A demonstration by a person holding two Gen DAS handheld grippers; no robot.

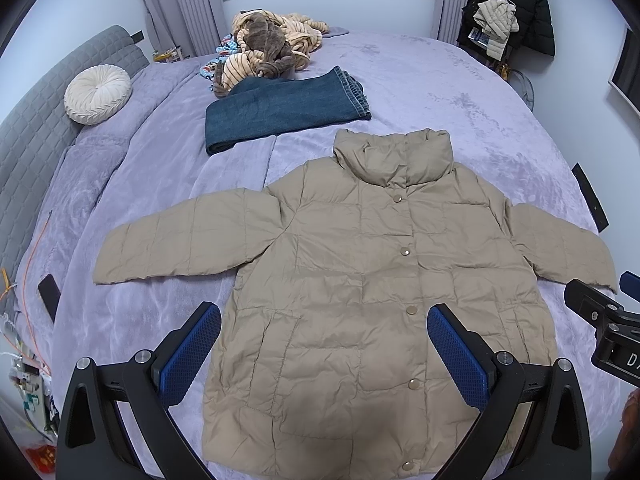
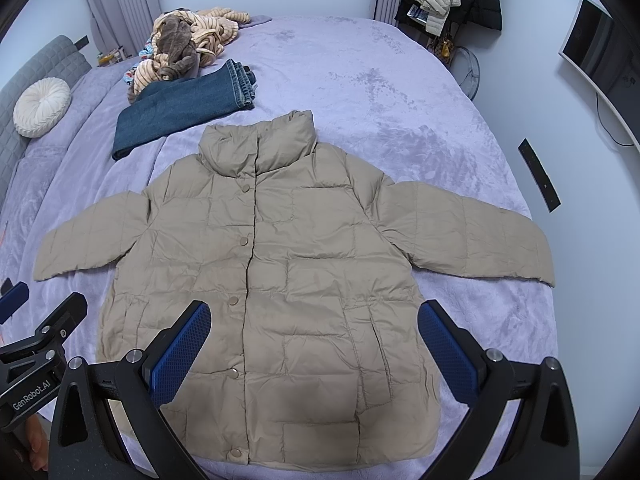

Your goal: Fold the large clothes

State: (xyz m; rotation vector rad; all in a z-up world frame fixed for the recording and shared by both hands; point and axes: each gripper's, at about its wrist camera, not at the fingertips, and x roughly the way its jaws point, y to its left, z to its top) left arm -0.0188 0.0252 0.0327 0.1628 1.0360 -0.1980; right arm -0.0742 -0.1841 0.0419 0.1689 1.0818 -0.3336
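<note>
While both tools hover above the near hem, the tan puffer jacket [image 1: 360, 280] lies flat and face-up on the lavender bedspread [image 1: 440, 92], snapped closed, sleeves spread to either side, collar pointing toward the window. Left gripper [image 1: 324, 356]: jaws spread wide, nothing between the blue pads [image 1: 188, 356]. Right gripper [image 2: 314, 348]: likewise released, empty. Beyond the jacket's left shoulder sit folded jeans [image 1: 280, 108], with a heap of striped plush fabric [image 1: 272, 44] behind them.
</note>
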